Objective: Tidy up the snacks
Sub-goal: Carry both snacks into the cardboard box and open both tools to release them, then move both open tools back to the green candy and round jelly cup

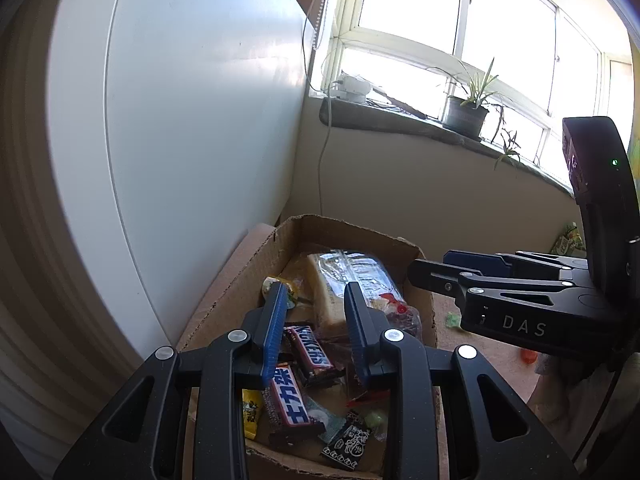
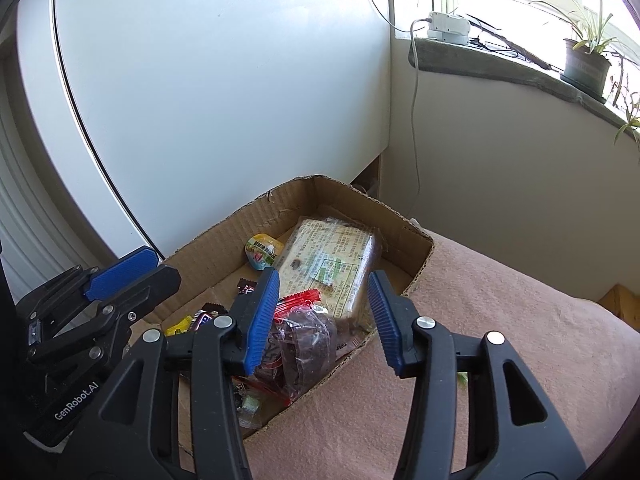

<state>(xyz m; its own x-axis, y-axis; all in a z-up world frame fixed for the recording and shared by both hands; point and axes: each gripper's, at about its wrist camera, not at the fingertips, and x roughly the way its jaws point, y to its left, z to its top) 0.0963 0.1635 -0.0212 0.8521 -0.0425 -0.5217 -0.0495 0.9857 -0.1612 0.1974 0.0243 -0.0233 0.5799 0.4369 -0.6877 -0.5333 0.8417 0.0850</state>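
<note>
A shallow cardboard box point(image 1: 425, 305) point(image 2: 216, 244) sits on a pink cloth and holds several snacks: a Snickers bar point(image 1: 312, 350), a second bar with blue script point(image 1: 289, 398), a large clear-wrapped pack point(image 1: 352, 280) point(image 2: 332, 264), a clear bag of dark red fruit point(image 2: 304, 344), and a small round jelly cup point(image 2: 262, 251). My left gripper point(image 1: 314, 298) hovers open and empty above the box. My right gripper point(image 2: 322, 284) is open and empty over the box's right side; it also shows in the left wrist view point(image 1: 428, 268).
A white cabinet point(image 2: 220, 100) stands close behind the box. A windowsill with a potted plant point(image 1: 466, 114) and a white device point(image 2: 446, 26) runs along the back. A green sweet point(image 1: 454, 319) and an orange one point(image 1: 530, 356) lie on the pink cloth point(image 2: 500, 340) right of the box.
</note>
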